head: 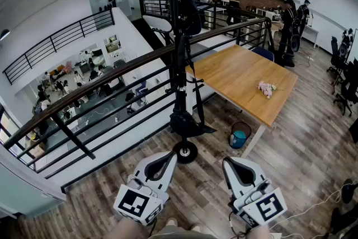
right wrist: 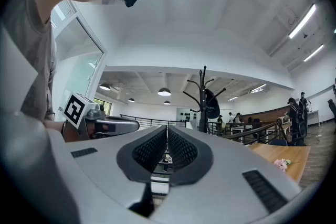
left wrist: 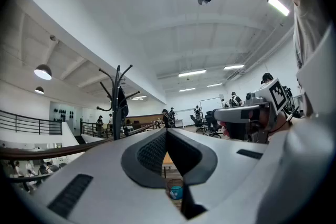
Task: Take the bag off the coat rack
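Observation:
A black coat rack (head: 180, 64) stands on a round base by the railing, straight ahead of me. A black bag (head: 192, 15) hangs from its upper hooks, and long straps (head: 197, 99) trail down the pole toward the base. Both grippers are low in the head view, short of the rack's base and apart from it. My left gripper (head: 170, 157) is shut with nothing in it, and so is my right gripper (head: 231, 163). The rack (left wrist: 117, 105) and bag (left wrist: 123, 102) show far off in the left gripper view, beyond the left gripper (left wrist: 167, 132). The right gripper view shows the bag (right wrist: 211, 104) past the right gripper (right wrist: 167, 131).
A dark handrail (head: 112, 74) with bars runs behind the rack, over a drop to the lower floor. A wooden table (head: 240, 73) with a pink toy (head: 267, 88) stands to the right, and a bin (head: 239, 136) sits by its leg. People stand far back.

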